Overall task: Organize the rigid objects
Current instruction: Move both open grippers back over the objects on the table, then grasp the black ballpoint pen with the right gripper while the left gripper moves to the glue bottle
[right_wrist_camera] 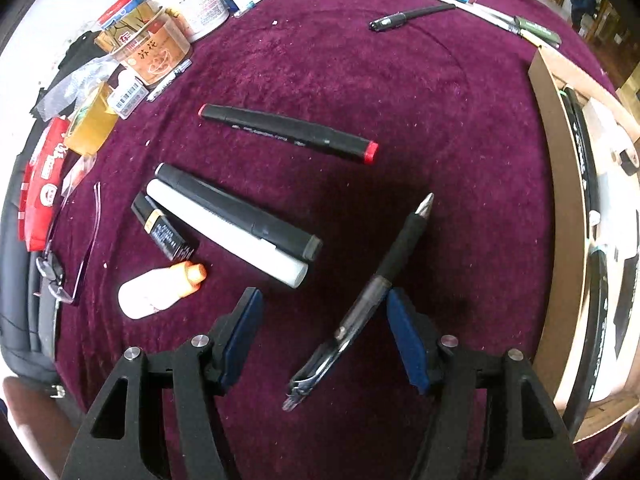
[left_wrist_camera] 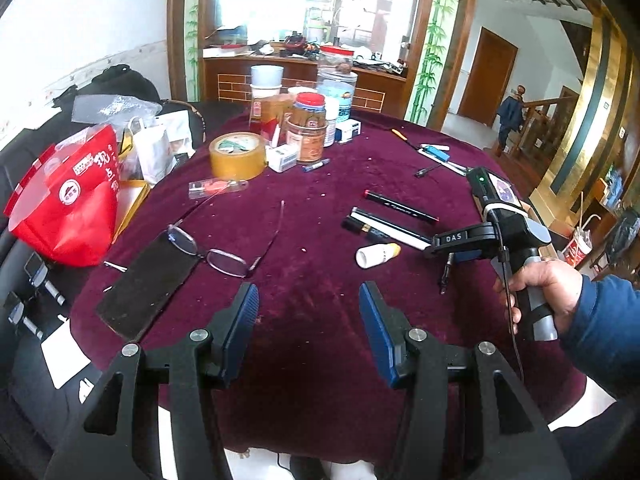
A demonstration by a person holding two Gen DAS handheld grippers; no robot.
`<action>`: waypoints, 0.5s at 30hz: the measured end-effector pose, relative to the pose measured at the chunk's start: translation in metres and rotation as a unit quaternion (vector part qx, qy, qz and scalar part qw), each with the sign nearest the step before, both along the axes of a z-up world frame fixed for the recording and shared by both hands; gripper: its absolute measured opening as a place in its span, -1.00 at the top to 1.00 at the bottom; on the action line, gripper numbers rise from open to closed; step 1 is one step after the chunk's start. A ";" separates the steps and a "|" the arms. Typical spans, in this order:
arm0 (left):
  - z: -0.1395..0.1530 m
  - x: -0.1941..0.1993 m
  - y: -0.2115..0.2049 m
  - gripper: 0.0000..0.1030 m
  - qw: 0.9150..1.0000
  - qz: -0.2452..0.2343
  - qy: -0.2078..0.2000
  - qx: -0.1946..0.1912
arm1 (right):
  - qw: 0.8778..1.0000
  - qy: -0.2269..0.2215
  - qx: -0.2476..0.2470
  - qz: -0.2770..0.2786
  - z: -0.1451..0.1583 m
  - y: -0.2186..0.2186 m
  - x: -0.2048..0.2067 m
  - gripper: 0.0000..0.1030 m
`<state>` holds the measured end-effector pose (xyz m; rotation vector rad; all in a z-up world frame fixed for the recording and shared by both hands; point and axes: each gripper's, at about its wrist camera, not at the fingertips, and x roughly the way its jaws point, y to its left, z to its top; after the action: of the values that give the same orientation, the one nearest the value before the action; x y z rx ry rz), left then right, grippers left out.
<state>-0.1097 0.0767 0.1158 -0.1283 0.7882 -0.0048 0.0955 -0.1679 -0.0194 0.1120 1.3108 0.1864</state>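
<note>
My right gripper [right_wrist_camera: 326, 312] points steeply down at the maroon tablecloth [right_wrist_camera: 400, 92], jaws open. A black click pen [right_wrist_camera: 394, 248] lies slantwise on the cloth between the fingers, close to the right pad [right_wrist_camera: 408, 332], which does not press on it. Left of it lie a white bottle with an orange cap [right_wrist_camera: 160, 288], a white marker [right_wrist_camera: 224, 232], a grey-capped black marker [right_wrist_camera: 240, 212], a short black tube [right_wrist_camera: 164, 232] and a red-capped black marker [right_wrist_camera: 288, 130]. My left gripper [left_wrist_camera: 308, 312] hovers open over bare cloth with nothing between its fingers. A hand [left_wrist_camera: 548, 284] holds the right tool.
A cardboard box [right_wrist_camera: 560, 200] with markers inside stands at the right edge. Glasses [left_wrist_camera: 216, 252] rest by a black case [left_wrist_camera: 148, 280]. A tape roll [left_wrist_camera: 238, 156], jars [left_wrist_camera: 308, 128] and small boxes crowd the far side. A red bag [left_wrist_camera: 68, 200] sits at the left. More pens [right_wrist_camera: 412, 16] lie far right.
</note>
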 end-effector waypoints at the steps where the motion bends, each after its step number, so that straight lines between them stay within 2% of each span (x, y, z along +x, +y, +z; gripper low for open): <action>1: 0.000 0.000 0.003 0.01 1.000 0.000 -0.001 0.000 | 1.000 0.000 0.001 0.001 0.000 -0.001 0.000 -0.14; 5: -0.008 0.011 0.007 -0.06 1.000 -0.009 0.007 -0.012 | 1.000 -0.005 -0.002 0.012 -0.001 -0.004 0.002 -0.14; 7: -0.014 0.022 0.003 -0.06 0.999 -0.020 0.020 -0.019 | 0.999 -0.014 -0.026 0.027 0.000 -0.003 0.000 -0.05; 10: -0.015 0.038 -0.007 -0.06 0.998 -0.043 0.024 -0.024 | 0.998 -0.029 -0.049 0.035 0.002 -0.007 -0.001 0.49; 11: -0.015 0.042 -0.011 -0.06 0.998 -0.051 0.023 -0.023 | 0.998 -0.029 -0.043 0.038 0.002 -0.013 -0.002 0.66; 13: -0.016 0.053 -0.021 -0.06 0.997 -0.068 0.024 -0.017 | 0.999 -0.019 -0.027 0.035 0.002 -0.030 -0.005 0.81; 15: -0.019 0.064 -0.028 -0.06 0.996 -0.083 0.029 -0.015 | 0.999 -0.016 -0.017 0.034 0.004 -0.040 -0.011 0.82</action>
<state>-0.0456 0.0489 0.0971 -0.0921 0.8549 -0.1707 0.0843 -0.2078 -0.0157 0.0364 1.2855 0.2230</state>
